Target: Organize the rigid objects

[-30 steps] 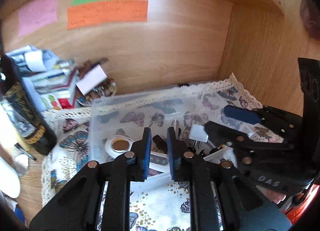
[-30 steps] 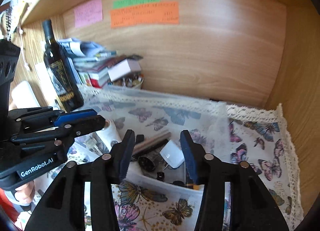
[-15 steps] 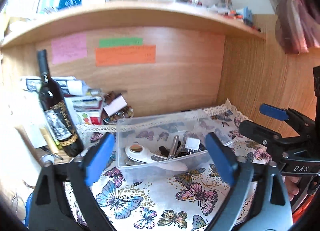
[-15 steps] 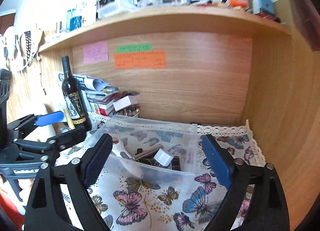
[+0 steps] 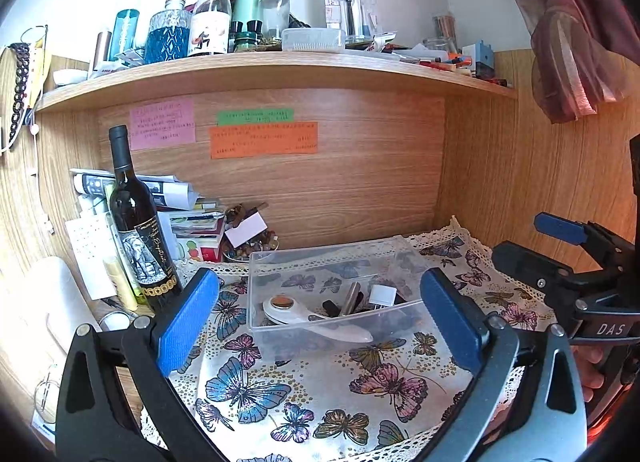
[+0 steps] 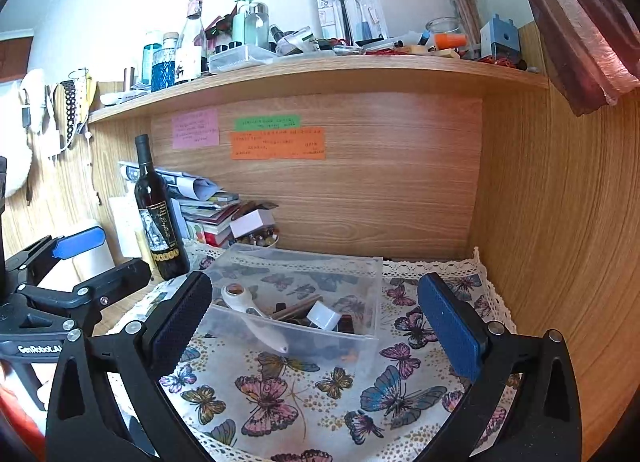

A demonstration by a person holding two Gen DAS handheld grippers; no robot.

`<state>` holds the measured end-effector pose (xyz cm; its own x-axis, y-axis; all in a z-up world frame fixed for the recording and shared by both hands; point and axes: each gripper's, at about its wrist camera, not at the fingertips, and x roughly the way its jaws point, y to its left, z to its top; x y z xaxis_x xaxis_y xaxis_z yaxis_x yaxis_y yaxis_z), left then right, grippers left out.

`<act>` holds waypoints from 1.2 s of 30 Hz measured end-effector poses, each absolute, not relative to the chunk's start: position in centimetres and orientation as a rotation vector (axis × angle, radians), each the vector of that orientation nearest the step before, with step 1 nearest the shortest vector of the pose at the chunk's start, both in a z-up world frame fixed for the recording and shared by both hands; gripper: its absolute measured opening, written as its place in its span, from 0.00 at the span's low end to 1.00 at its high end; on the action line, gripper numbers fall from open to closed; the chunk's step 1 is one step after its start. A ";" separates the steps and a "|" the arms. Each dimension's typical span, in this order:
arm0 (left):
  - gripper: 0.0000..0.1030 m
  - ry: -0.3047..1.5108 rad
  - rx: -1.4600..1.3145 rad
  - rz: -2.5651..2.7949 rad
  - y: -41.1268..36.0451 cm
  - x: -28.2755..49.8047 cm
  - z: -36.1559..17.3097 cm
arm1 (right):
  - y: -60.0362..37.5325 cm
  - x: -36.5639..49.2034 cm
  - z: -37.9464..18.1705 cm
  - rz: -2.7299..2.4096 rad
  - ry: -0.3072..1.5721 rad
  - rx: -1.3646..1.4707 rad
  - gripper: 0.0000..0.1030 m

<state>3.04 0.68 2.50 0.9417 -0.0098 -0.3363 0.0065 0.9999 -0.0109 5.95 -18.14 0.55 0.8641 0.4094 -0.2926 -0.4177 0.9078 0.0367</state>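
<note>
— Pulled back and up since a second ago, your left gripper (image 5: 320, 326) and right gripper (image 6: 316, 326) both hang spread wide and empty over the butterfly cloth (image 5: 304, 390) on the worktop.

— And the objects?

— Just beyond, inside the clear bin (image 5: 332, 302): rotary cutter (image 5: 308, 316), white plug (image 5: 382, 295), a metal tube (image 5: 349, 294). Farther left stands the wine bottle (image 5: 136, 221). Judging by that retreat, your sorting looks finished.
</note>
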 end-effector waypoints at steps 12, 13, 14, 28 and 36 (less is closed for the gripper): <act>1.00 0.327 -0.006 -0.009 0.5 2.4 2.6 | -18.1 5.3 0.6 0.441 0.284 -0.037 1.00; 1.00 0.326 -0.006 -0.009 0.5 2.4 2.6 | -18.1 5.3 0.6 0.442 0.283 -0.038 1.00; 1.00 0.326 -0.006 -0.010 0.5 2.4 2.6 | -18.0 5.3 0.6 0.443 0.282 -0.037 1.00; 1.00 0.319 -0.006 -0.002 0.3 2.2 2.7 | -17.7 5.1 0.6 0.449 0.281 -0.038 1.00; 1.00 0.316 -0.010 -0.001 0.3 2.1 2.8 | -17.5 5.2 0.7 0.452 0.278 -0.041 1.00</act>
